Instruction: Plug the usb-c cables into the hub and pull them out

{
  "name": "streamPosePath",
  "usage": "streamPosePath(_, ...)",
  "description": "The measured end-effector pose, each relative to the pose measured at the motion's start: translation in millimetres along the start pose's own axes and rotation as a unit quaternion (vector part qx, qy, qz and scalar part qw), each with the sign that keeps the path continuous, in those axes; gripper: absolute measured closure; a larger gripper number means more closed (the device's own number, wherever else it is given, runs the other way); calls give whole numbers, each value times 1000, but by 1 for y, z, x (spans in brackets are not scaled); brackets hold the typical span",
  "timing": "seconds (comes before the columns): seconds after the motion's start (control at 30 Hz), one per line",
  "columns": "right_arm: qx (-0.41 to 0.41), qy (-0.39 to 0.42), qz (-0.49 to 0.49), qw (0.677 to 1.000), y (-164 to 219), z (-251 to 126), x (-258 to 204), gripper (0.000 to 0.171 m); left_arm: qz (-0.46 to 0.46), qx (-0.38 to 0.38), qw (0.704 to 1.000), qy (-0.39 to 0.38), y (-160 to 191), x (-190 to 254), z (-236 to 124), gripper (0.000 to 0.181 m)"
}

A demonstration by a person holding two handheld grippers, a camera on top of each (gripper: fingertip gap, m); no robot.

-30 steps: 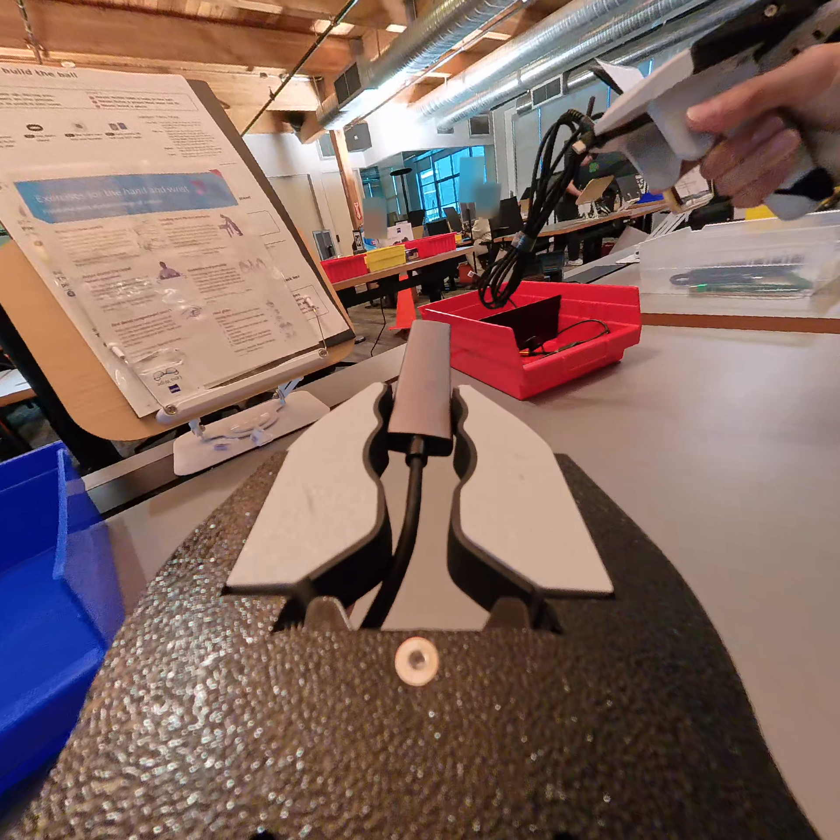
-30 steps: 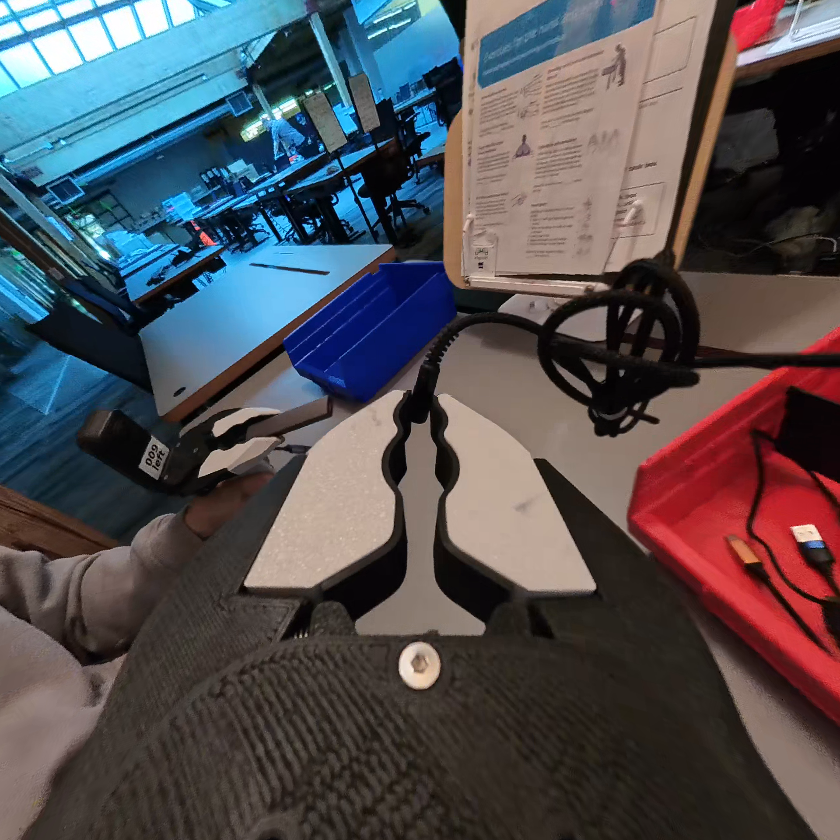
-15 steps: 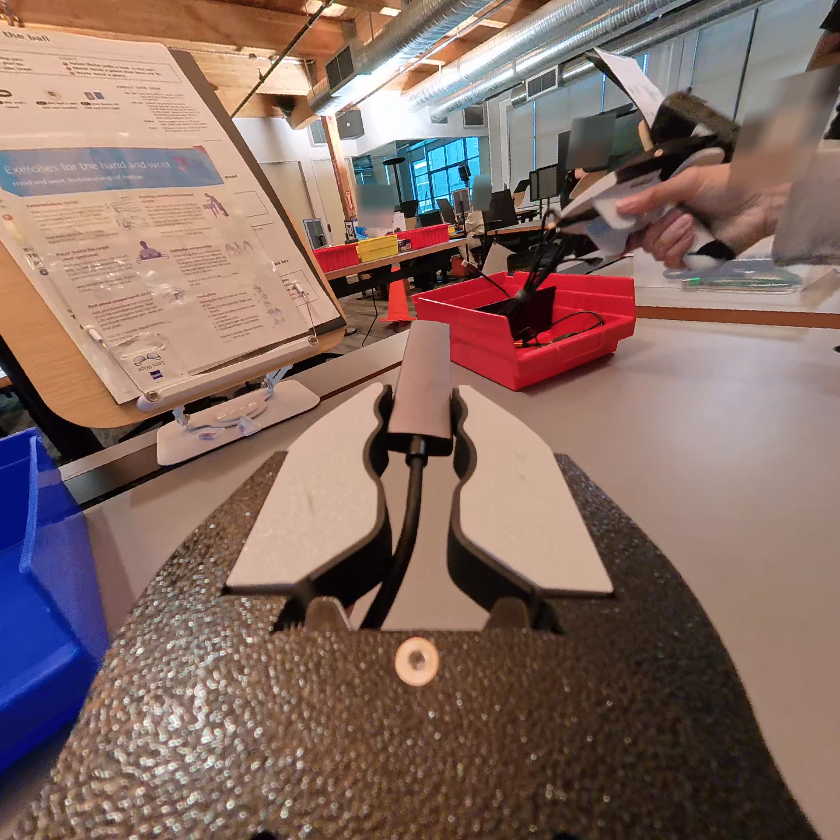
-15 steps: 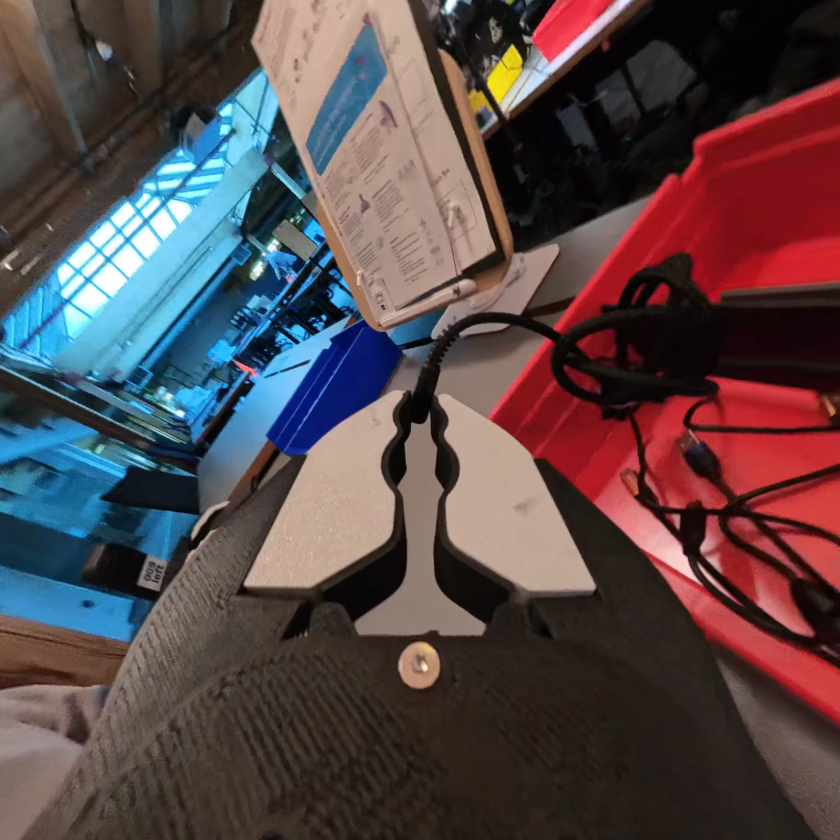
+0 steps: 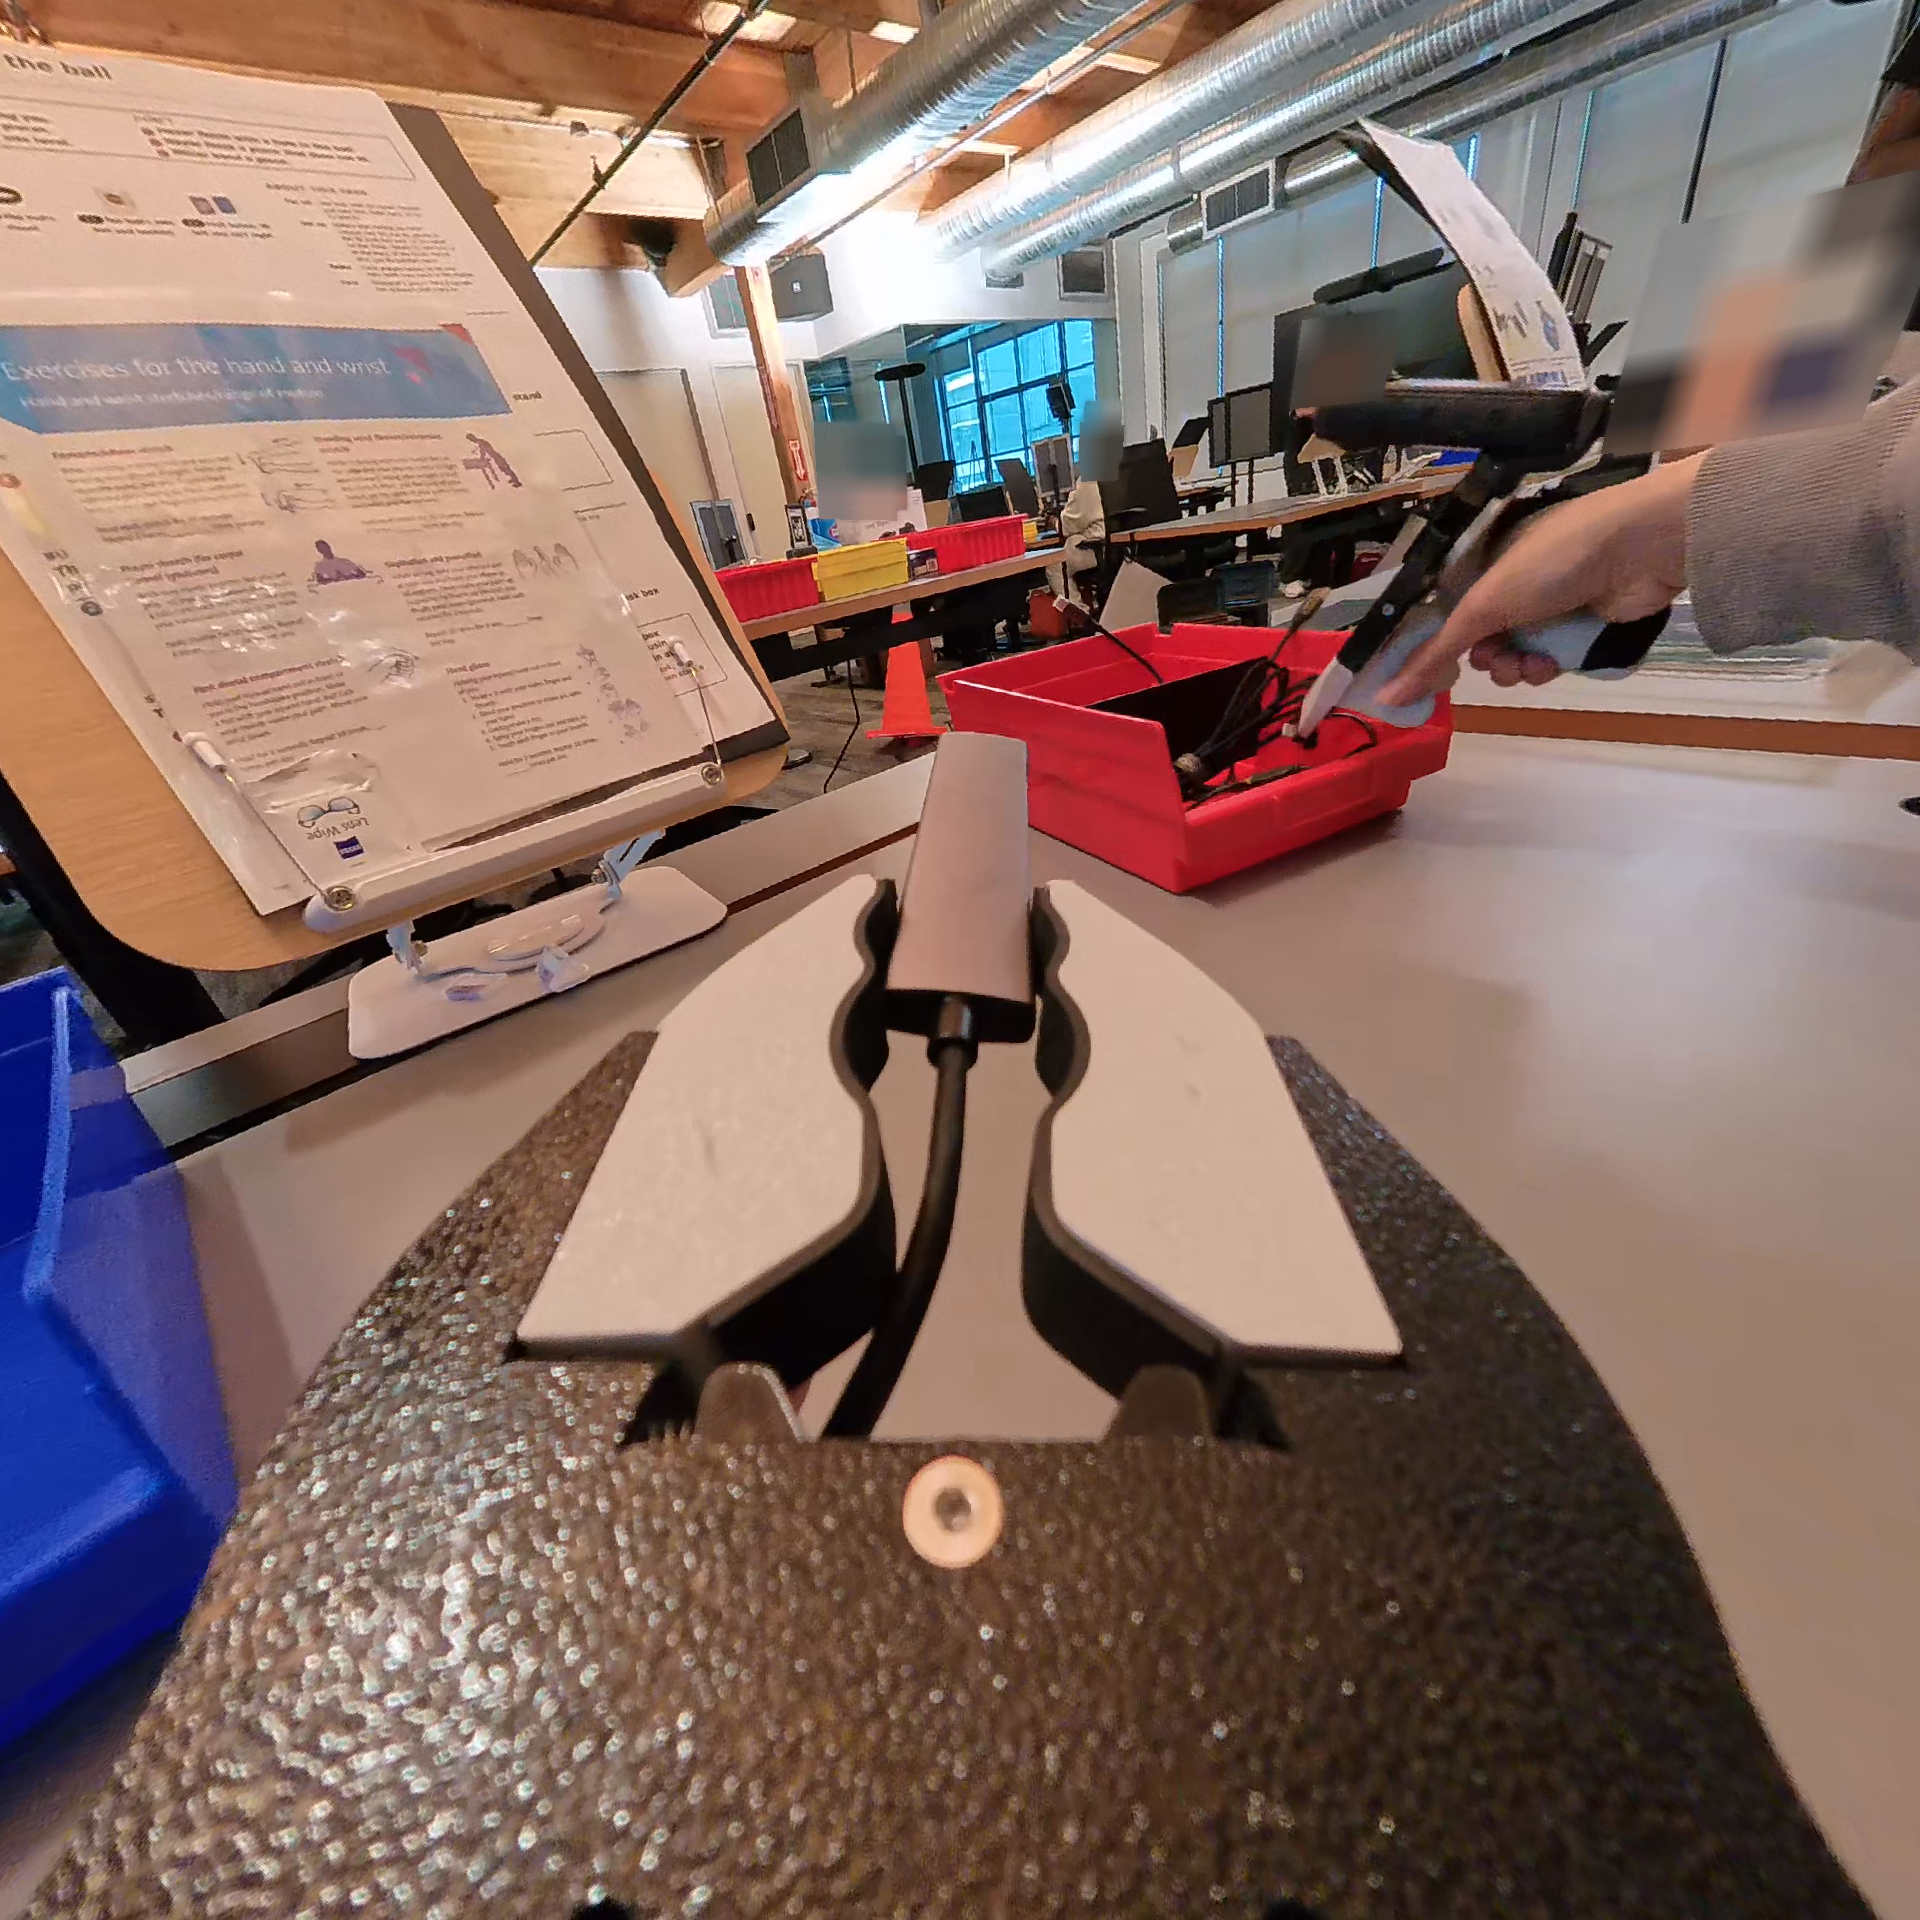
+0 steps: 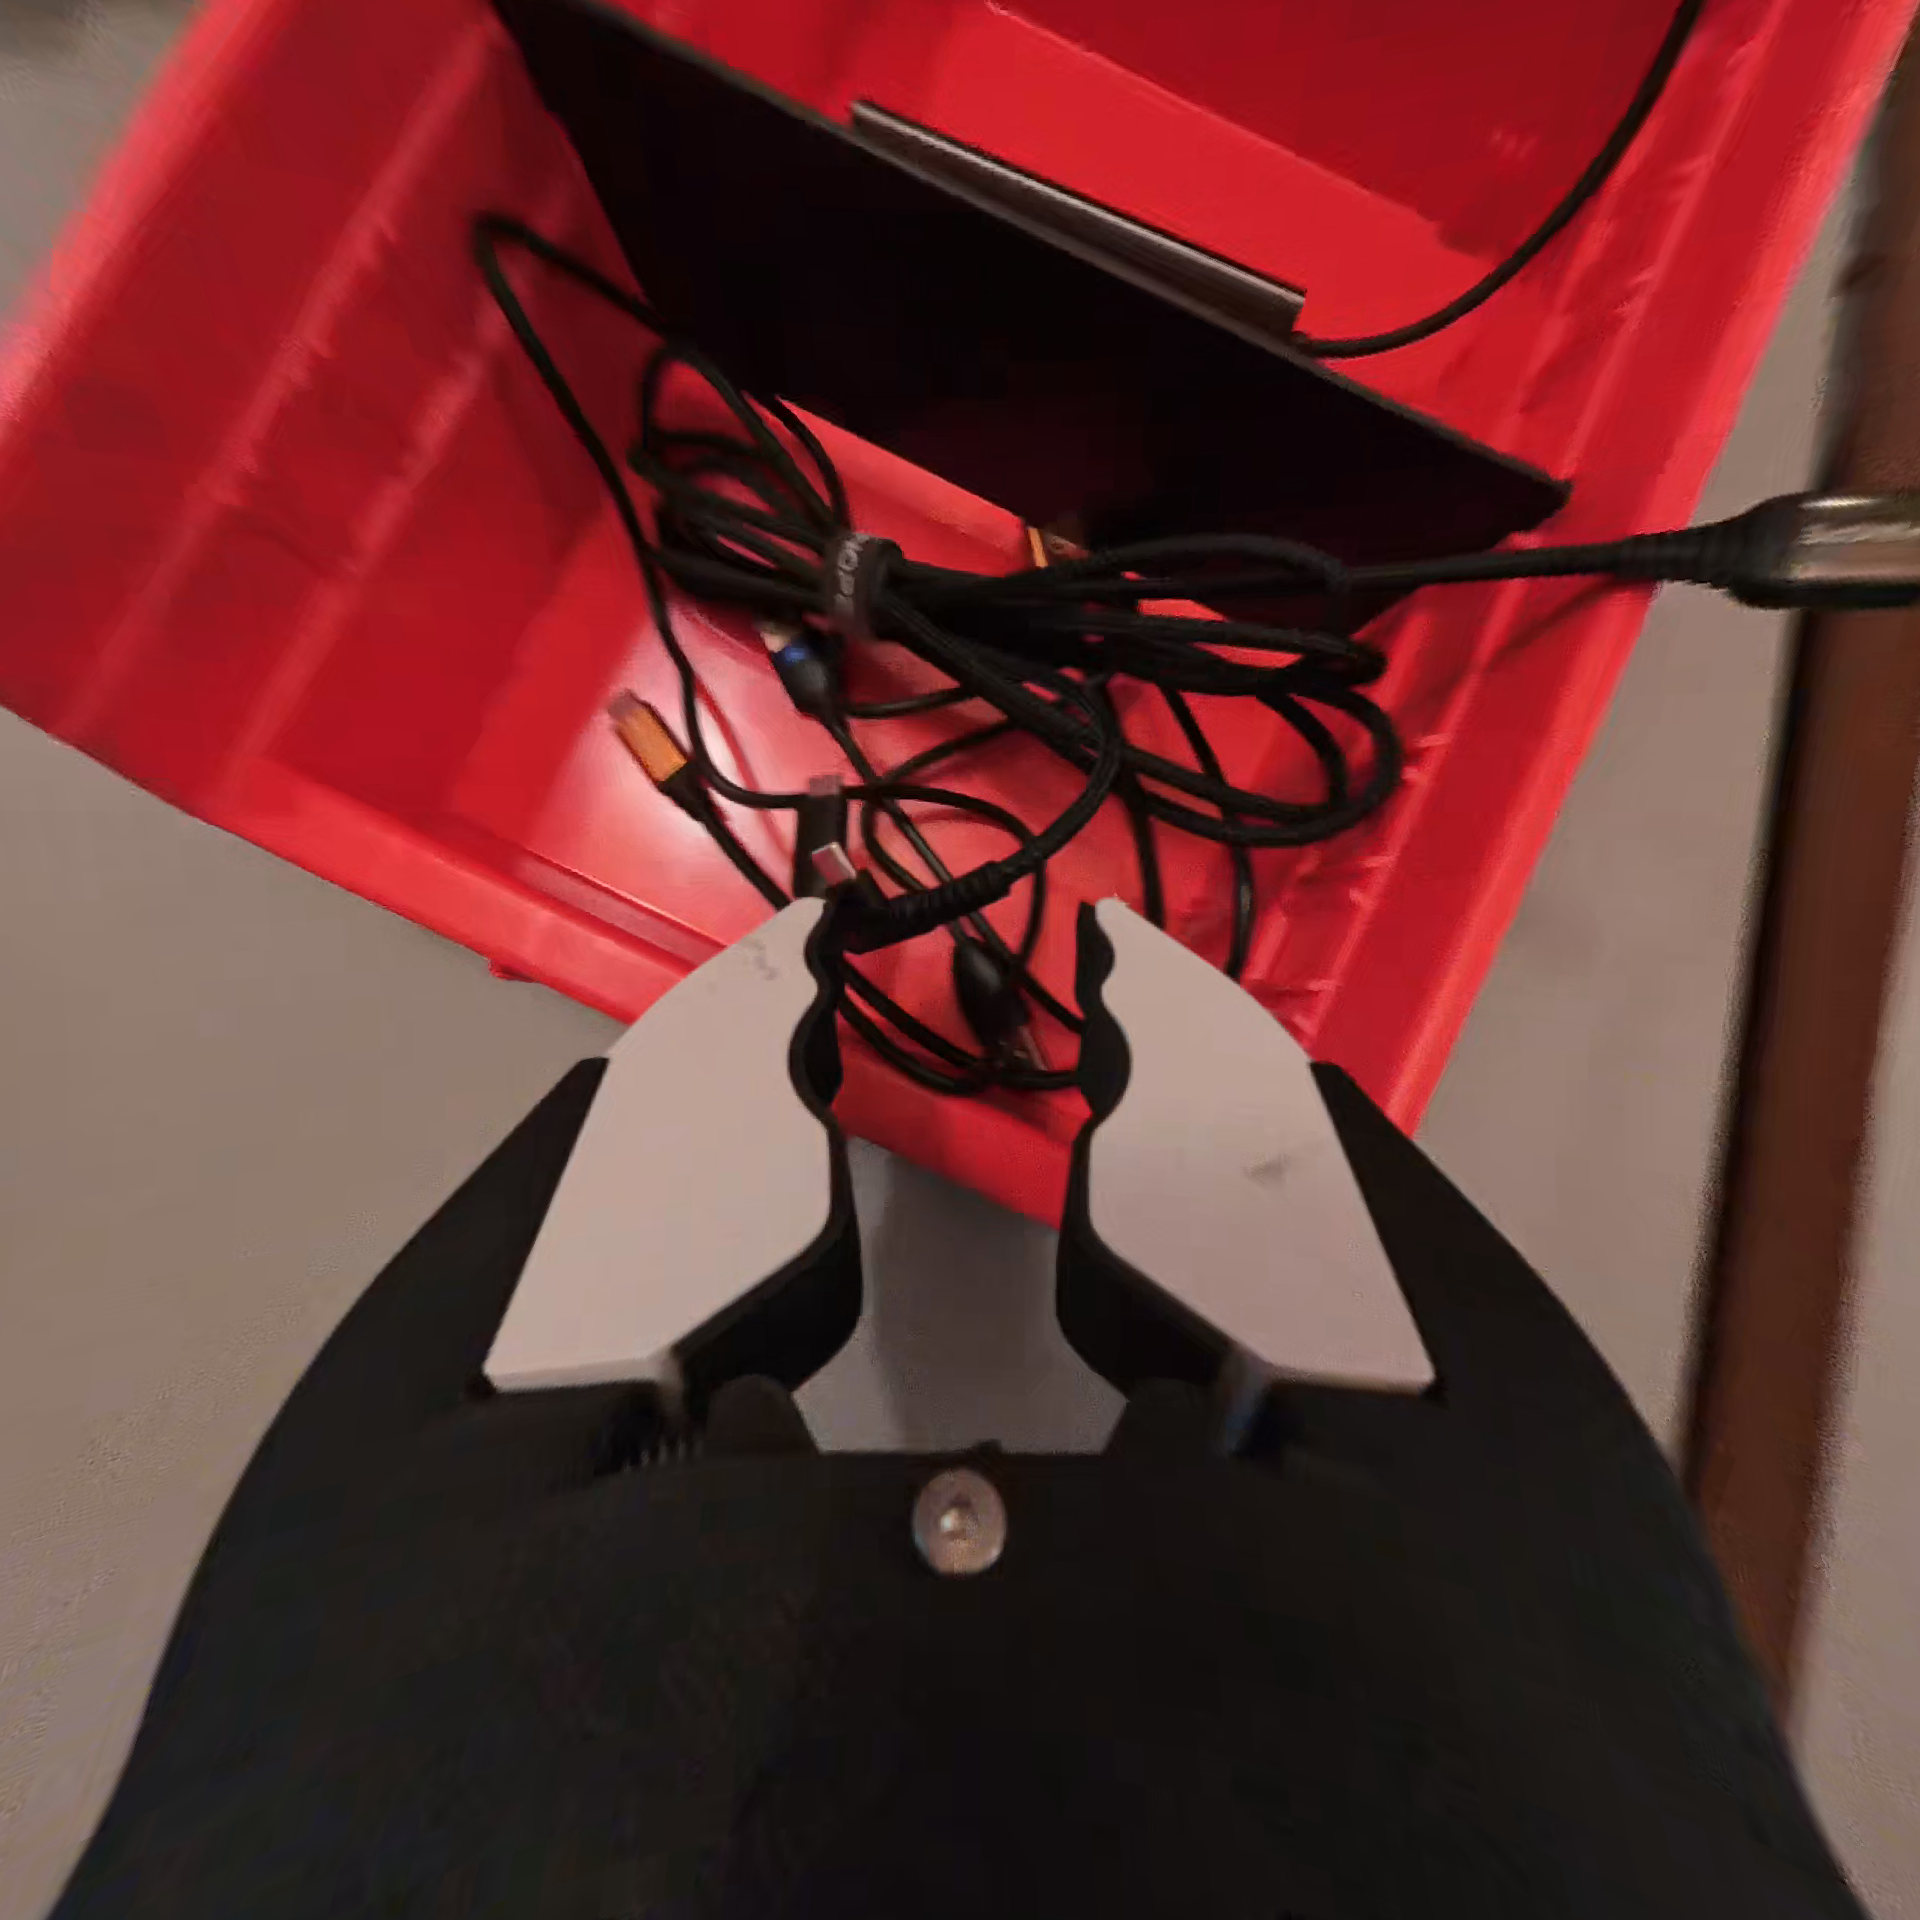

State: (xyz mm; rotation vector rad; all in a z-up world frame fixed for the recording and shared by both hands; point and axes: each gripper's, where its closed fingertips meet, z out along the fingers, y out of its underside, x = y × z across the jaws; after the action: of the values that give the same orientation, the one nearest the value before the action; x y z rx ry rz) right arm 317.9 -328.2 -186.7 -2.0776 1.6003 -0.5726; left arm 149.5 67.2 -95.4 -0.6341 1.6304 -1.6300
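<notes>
My left gripper point(image 5: 961, 904) is shut on a slim grey hub point(image 5: 966, 831), held level above the grey table with its black lead running back between the fingers. My right gripper point(image 6: 956, 920) is open and points down into the red bin point(image 6: 312, 520). A coiled black braided cable point(image 6: 1039, 613) lies in the bin; one braided end rests against my left fingertip point(image 6: 800, 925). Its metal plug point(image 6: 1829, 551) sticks out over the bin's right wall. The left wrist view shows the right gripper point(image 5: 1314, 717) dipping into the red bin point(image 5: 1091, 769).
Other loose cables, one with an orange plug point(image 6: 644, 738), lie in the bin beside a black divider point(image 6: 935, 312). A document stand point(image 5: 312, 520) stands at the left, a blue bin point(image 5: 62, 1299) at the near left. The table's wooden edge point(image 6: 1766, 1039) runs past the bin. Left tips to right tips: about 45 cm.
The right gripper swung down from holding the coiled cable in the air to over the red bin and opened; the cable now lies in the bin. The left gripper keeps the hub.
</notes>
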Motion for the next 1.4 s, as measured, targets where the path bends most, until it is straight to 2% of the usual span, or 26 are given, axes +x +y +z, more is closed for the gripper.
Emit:
streamPosePath(0.07, -2, 54, -68, 996, 1, -2, 8, 121, -4, -2, 1000, 3, 2, 1, 1, 157)
streamPosePath(0.13, 18, 96, -111, 989, -4, -10, 13, 123, -7, -2, 1000, 4, 3, 2, 1, 157)
streamPosePath(0.33, 148, 128, -121, 973, -21, -61, -3, 76, -4, 3, 1000, 4, -1, -2, -1, 157)
streamPosePath(0.37, 182, 98, -144, 968, -25, -70, -24, 74, -5, 3, 1000, 8, 0, -2, -1, 157)
streamPosePath(0.43, 242, -50, -225, 942, -23, -91, -105, 68, -10, 5, 1000, 29, 1, 2, 0, 157)
streamPosePath(0.5, 274, -210, -309, 886, -2, -119, -196, 79, -22, 14, 997, 77, 1, 13, 0, 157)
streamPosePath(0.57, 285, -324, -357, 829, 22, -144, -264, 85, -51, 36, 987, 148, -3, 28, -3, 158)
streamPosePath(0.67, 298, -463, -353, 757, 41, -181, -327, 90, -103, 63, 963, 240, -8, 46, -12, 158)
streamPosePath(0.73, 308, -514, -352, 719, 47, -196, -349, 102, -113, 68, 949, 287, -10, 55, -19, 158)
streamPosePath(0.9, 305, -502, -372, 719, 47, -184, -363, 106, -115, 67, 930, 342, -11, 67, -28, 157)
streamPosePath(1.17, 298, -530, -375, 700, 56, -189, -375, 147, -138, 82, 915, 370, -13, 77, -30, 157)
streamPosePath(1.4, 270, -508, -393, 718, 54, -186, -377, 147, -127, 93, 922, 354, -16, 73, -30, 157)
